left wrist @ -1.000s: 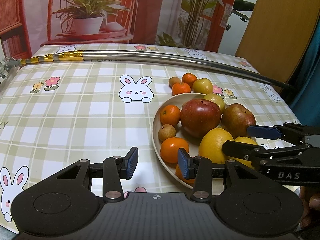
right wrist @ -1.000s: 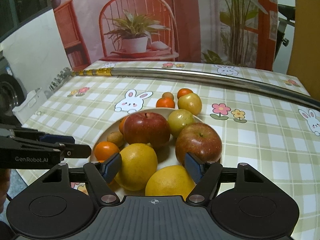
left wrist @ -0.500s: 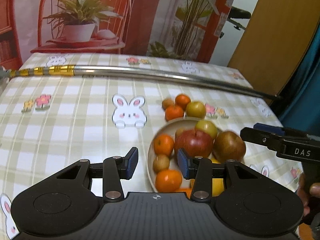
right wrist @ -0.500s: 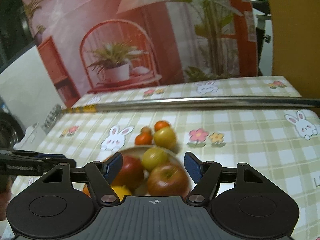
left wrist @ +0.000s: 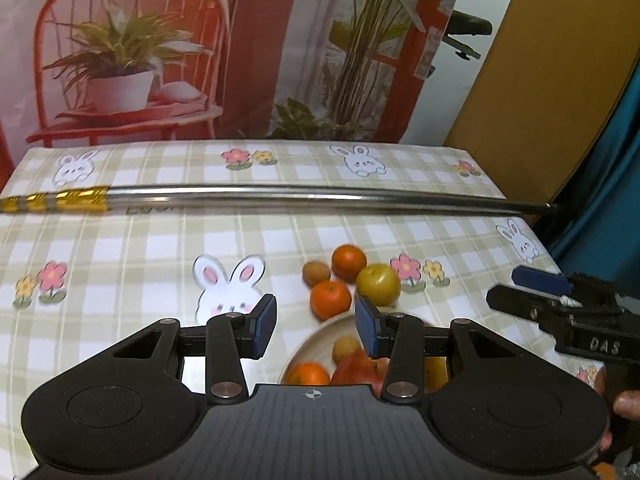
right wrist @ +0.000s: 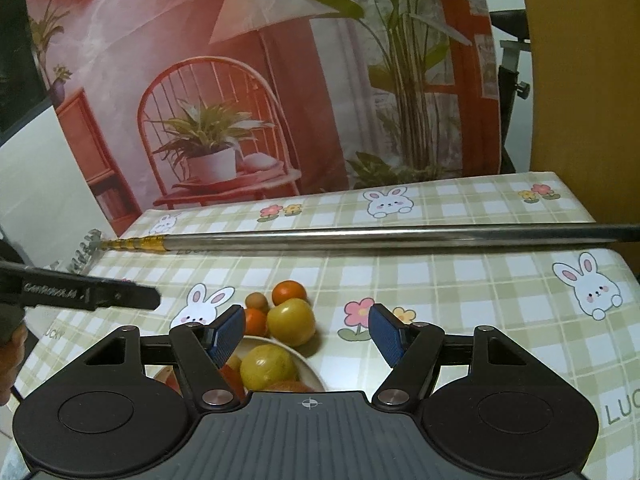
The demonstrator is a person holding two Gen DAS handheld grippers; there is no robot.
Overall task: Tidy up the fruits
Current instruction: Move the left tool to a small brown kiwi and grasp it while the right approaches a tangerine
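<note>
A cream plate (left wrist: pixel 316 338) heaped with fruit sits near the table's front, mostly hidden behind both grippers; oranges, a red apple (left wrist: pixel 356 370) and a yellow-green fruit (right wrist: pixel 266 366) show. Just beyond the rim, on the cloth, lie two mandarins (left wrist: pixel 331 299) (left wrist: pixel 349 262), a small brown fruit (left wrist: pixel 316 273) and a yellow-green plum (left wrist: pixel 378 284). My left gripper (left wrist: pixel 316 330) is open and empty above the plate's near side. My right gripper (right wrist: pixel 306 334) is open and empty too, raised over the plate (right wrist: pixel 308 370); it appears in the left view (left wrist: pixel 532 292).
A long metal pole (left wrist: pixel 304 198) with a gold-wrapped end lies across the back of the checked bunny tablecloth (left wrist: pixel 120 248). A printed backdrop of a chair and plants hangs behind. A wooden panel (left wrist: pixel 552 80) stands at the right. A hand (left wrist: pixel 624 402) holds the right gripper.
Both grippers have drawn back and risen from the plate, still open. The fruit now sits lower and smaller in both views, and more of the backdrop shows.
</note>
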